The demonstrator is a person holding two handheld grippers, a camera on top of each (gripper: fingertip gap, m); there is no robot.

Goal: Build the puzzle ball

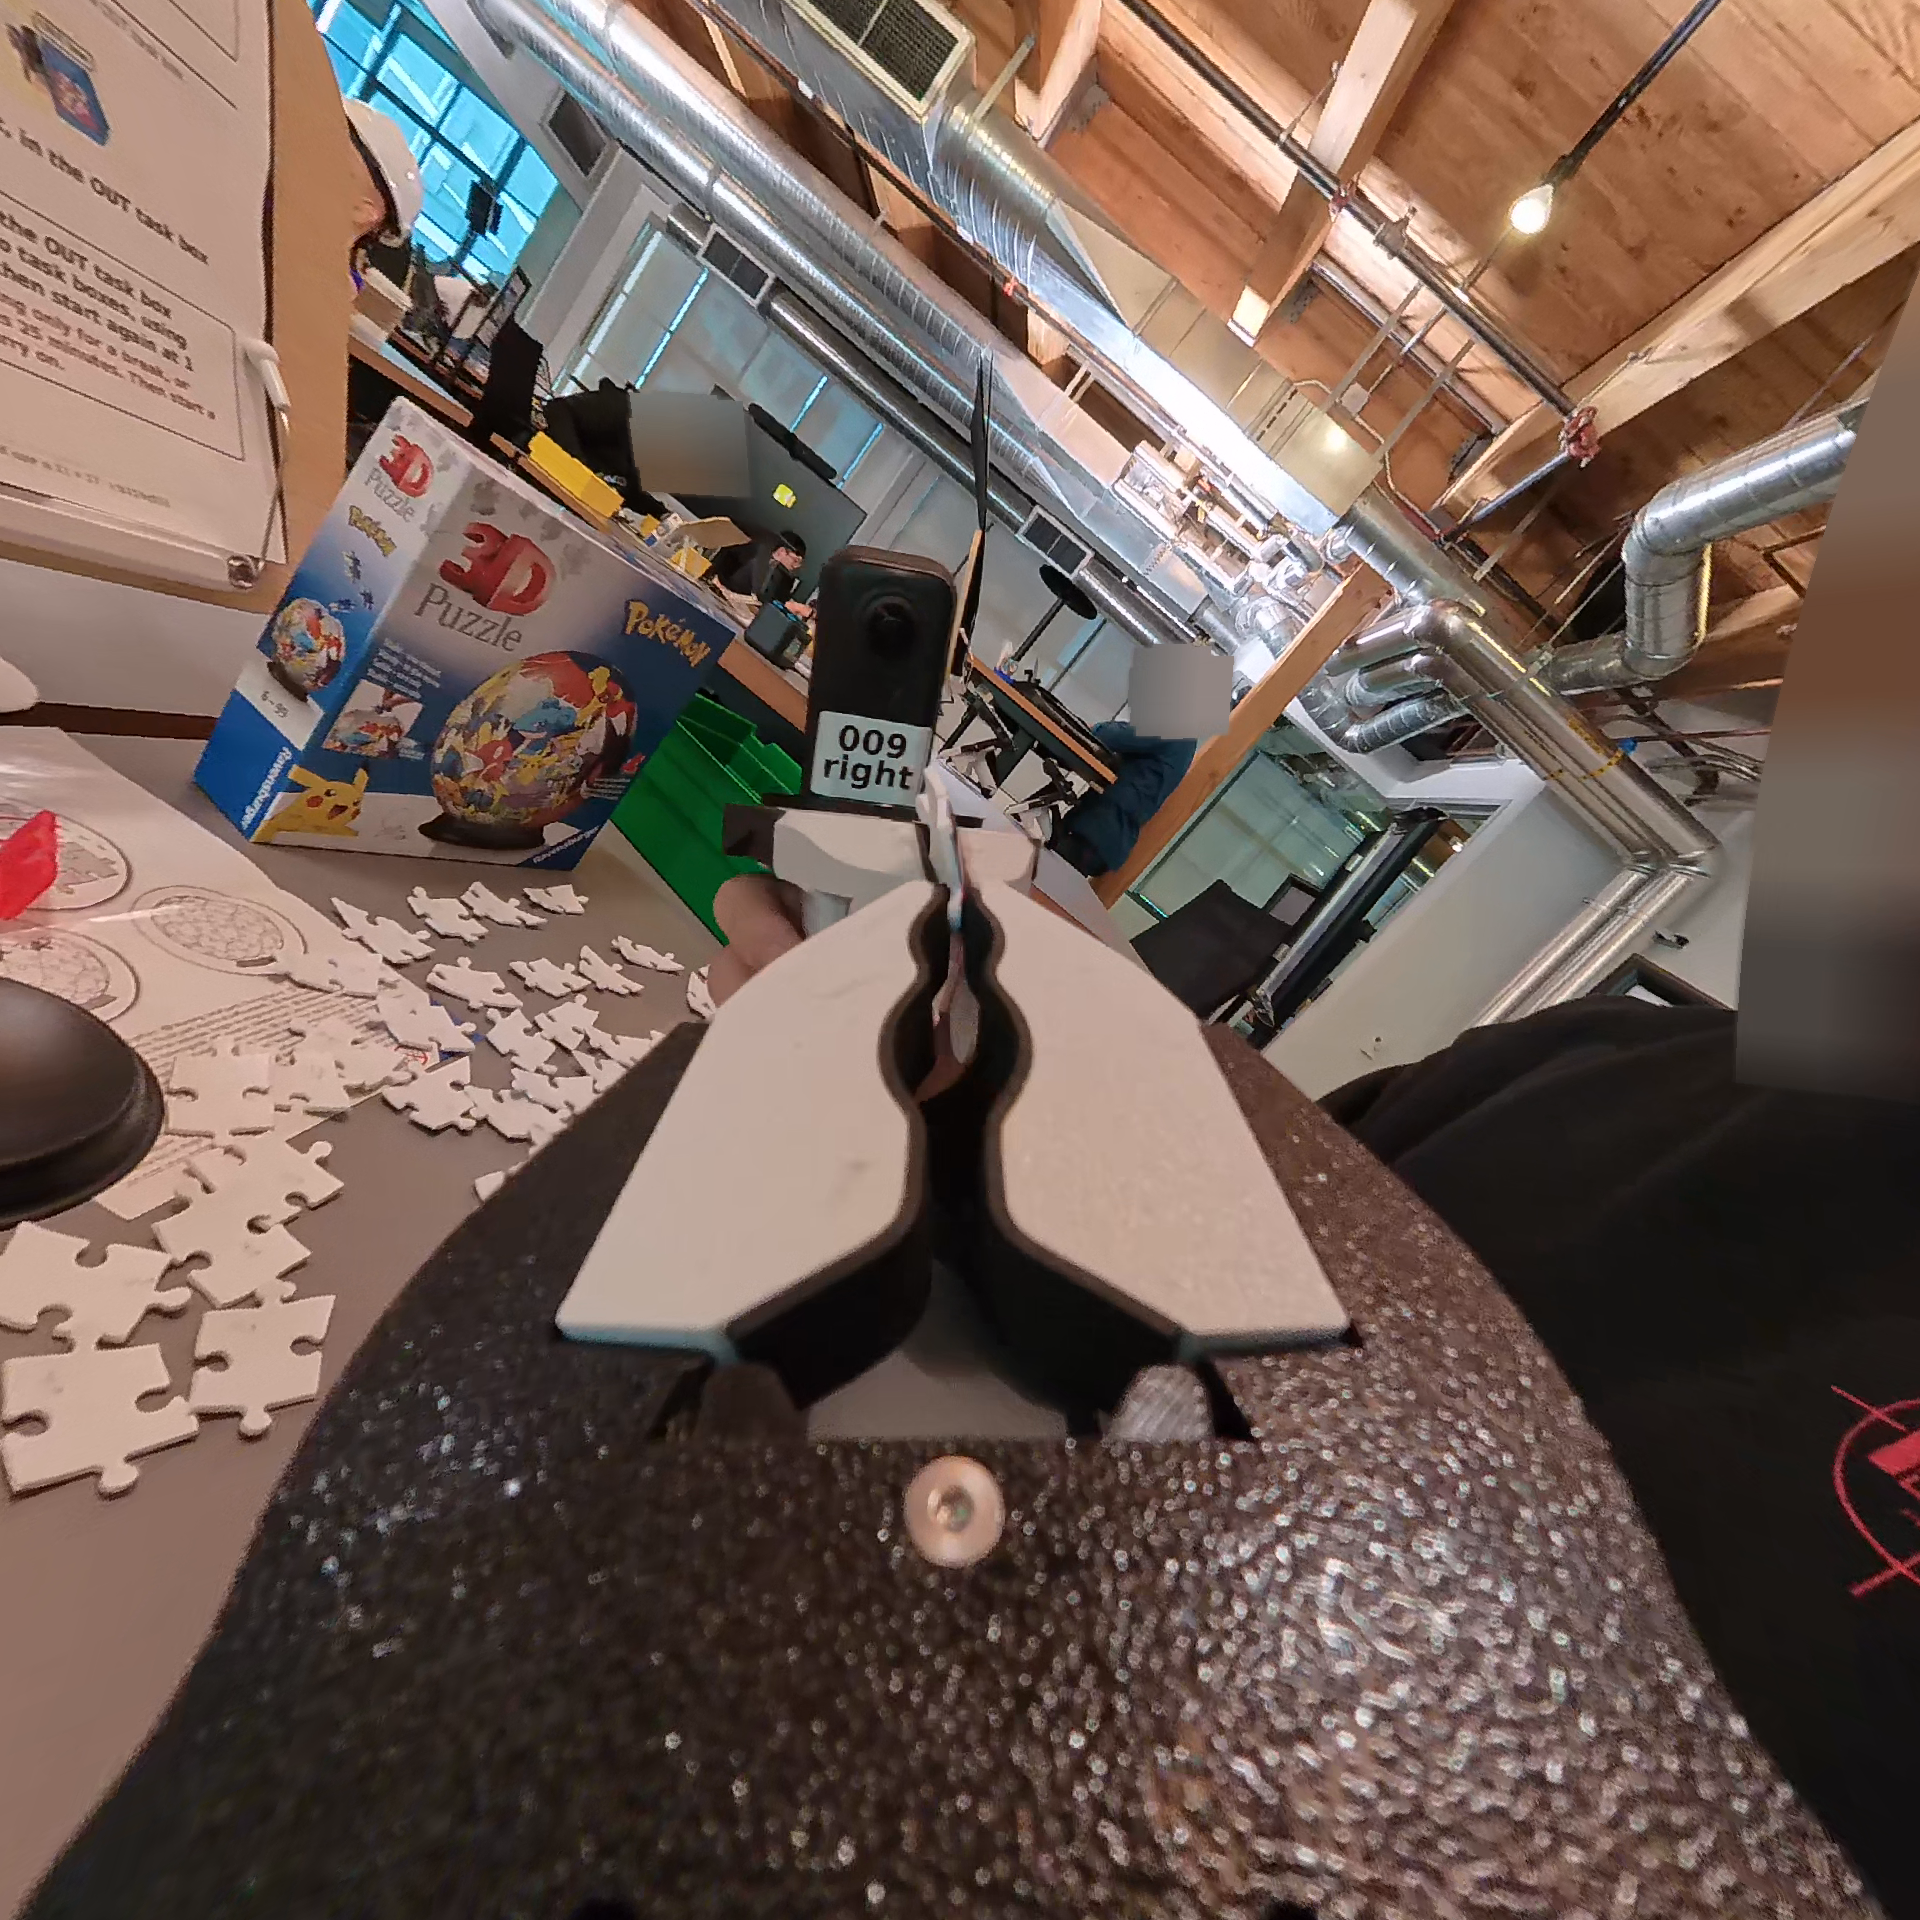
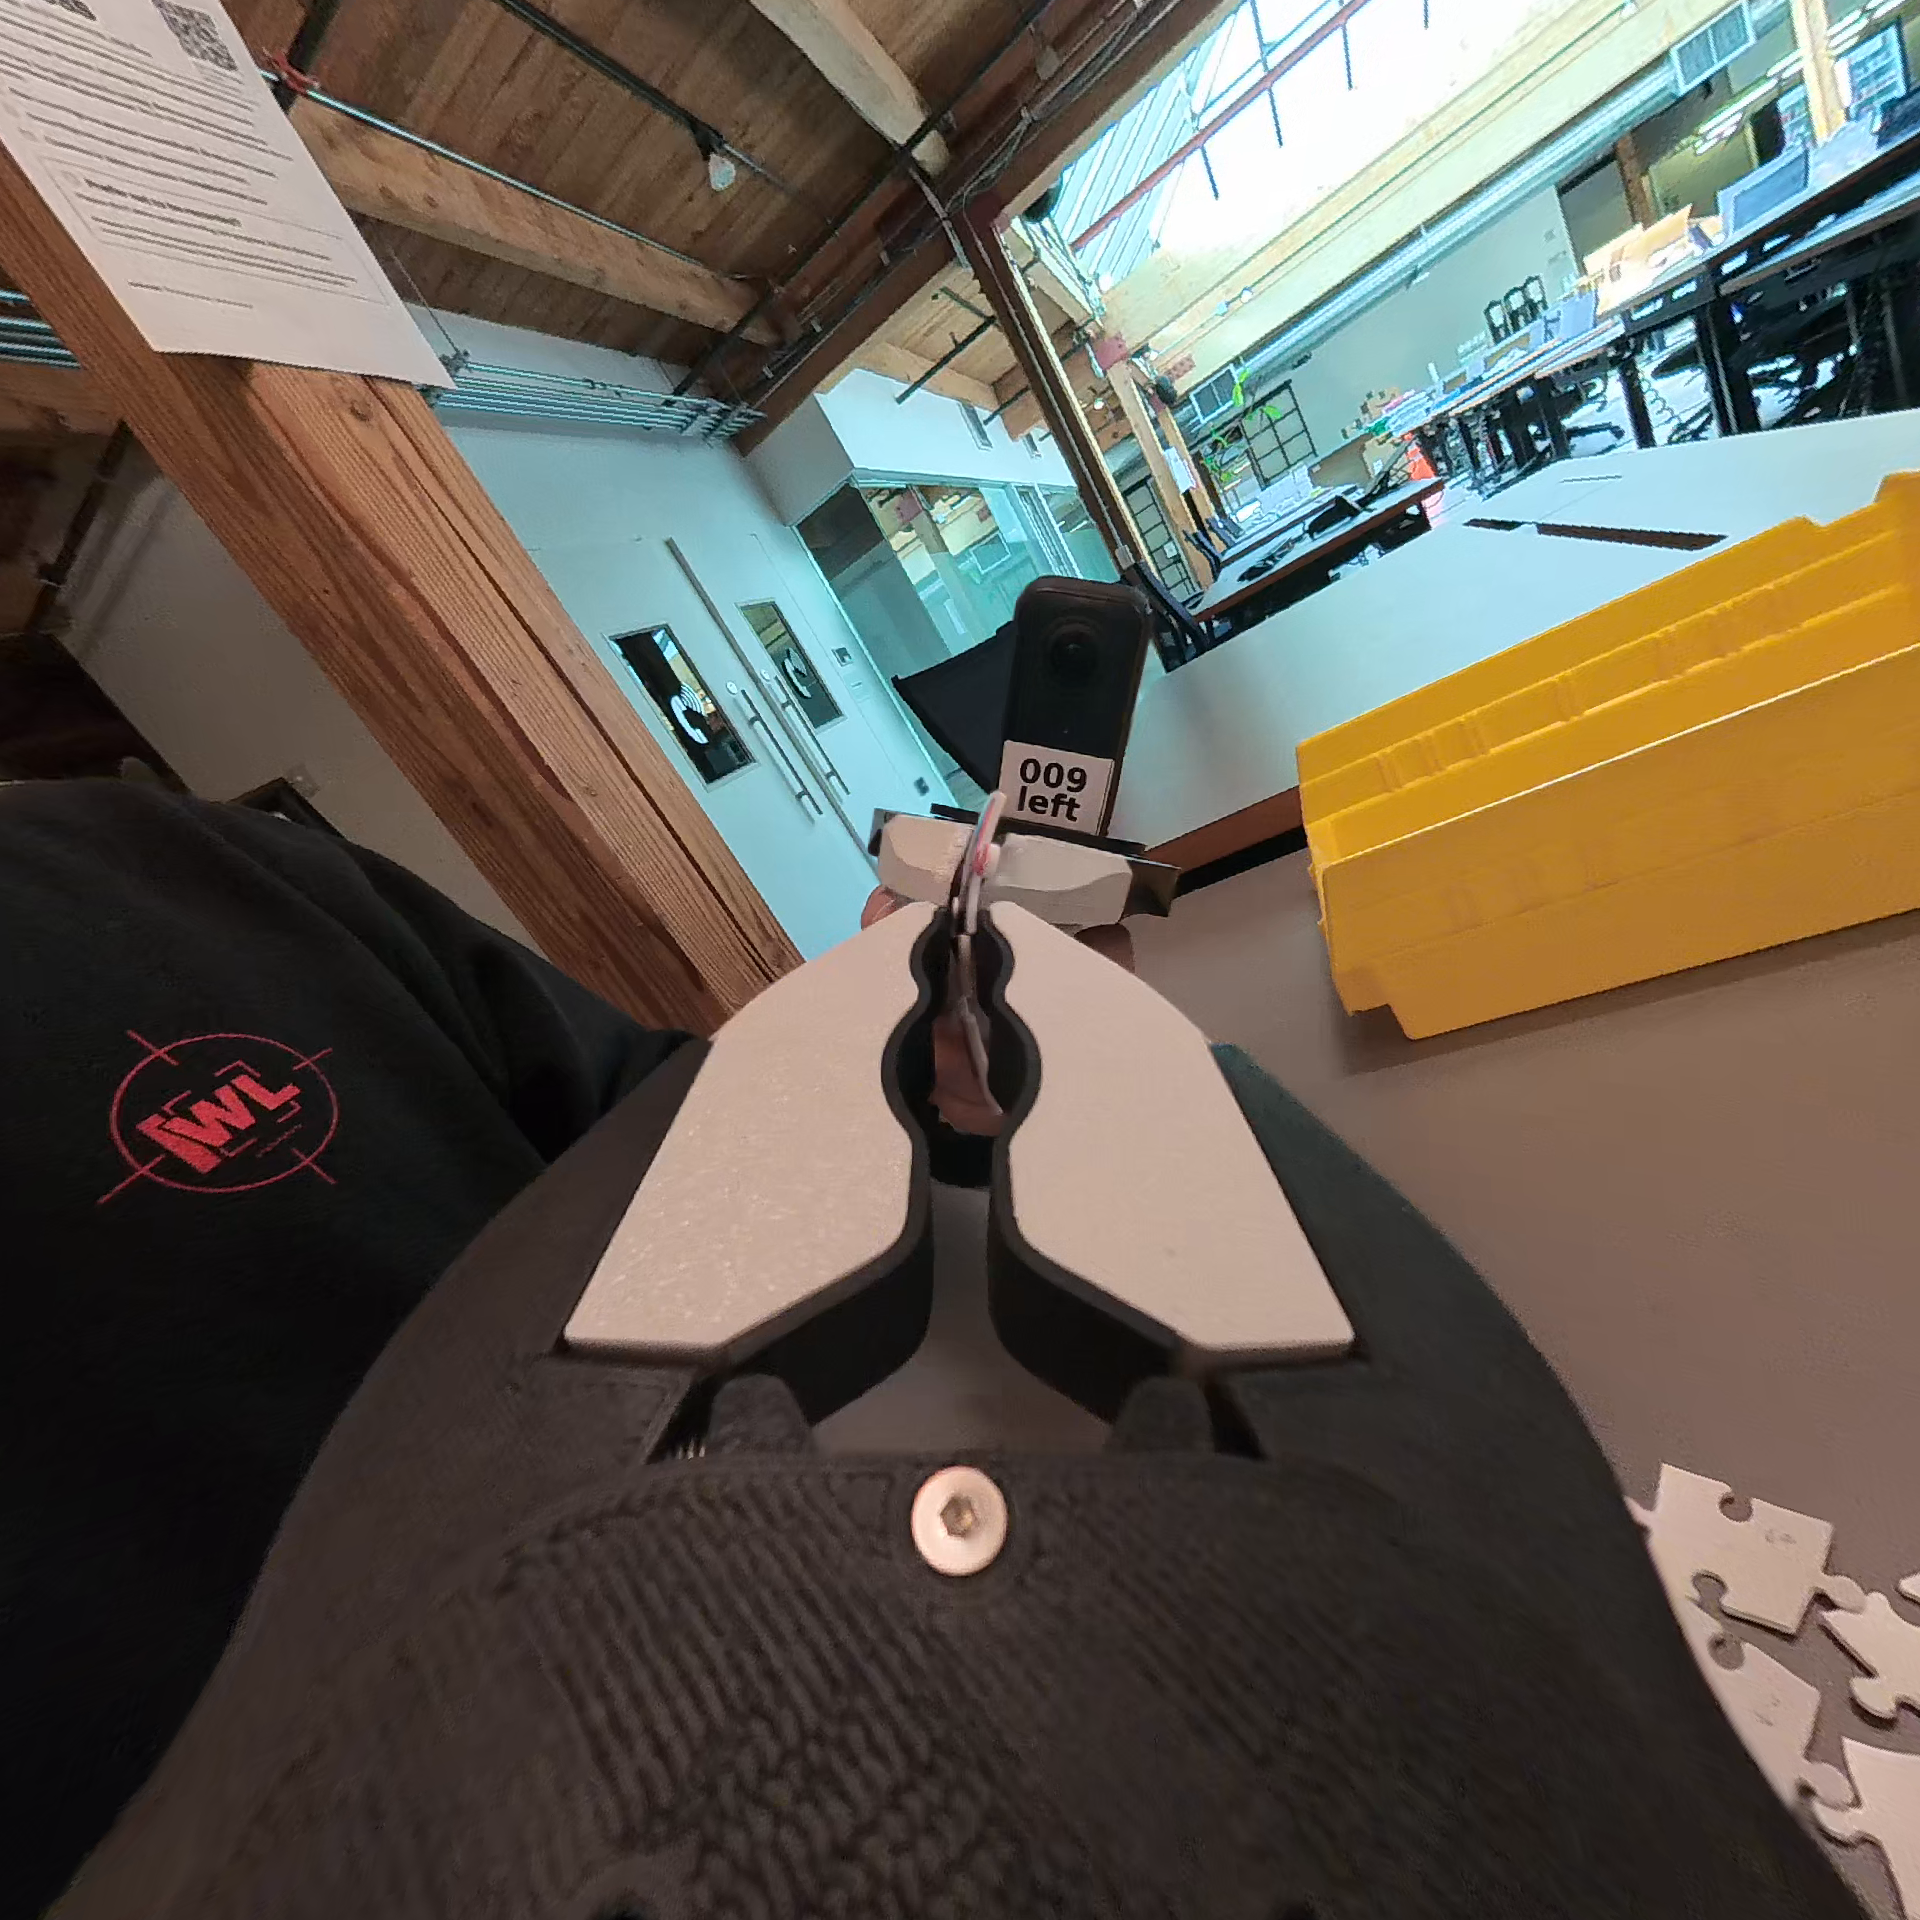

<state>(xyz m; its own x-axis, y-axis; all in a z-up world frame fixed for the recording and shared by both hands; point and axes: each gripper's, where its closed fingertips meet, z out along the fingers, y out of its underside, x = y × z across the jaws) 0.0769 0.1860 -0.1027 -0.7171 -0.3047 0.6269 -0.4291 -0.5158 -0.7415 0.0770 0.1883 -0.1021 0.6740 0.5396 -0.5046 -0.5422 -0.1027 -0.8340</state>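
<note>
Both tongs, left (image 1: 954,920) and right (image 2: 966,914), met tip to tip, each clamped on a piece (image 1: 958,1003); one box (image 1: 457,665) stood behind.

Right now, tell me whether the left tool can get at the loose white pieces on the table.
Probably not yet. The left tool is shut on a puzzle piece, raised nose to nose with the right tool. The loose white pieces lie uncovered below to its left, so the path looks free once it lets go.
</note>
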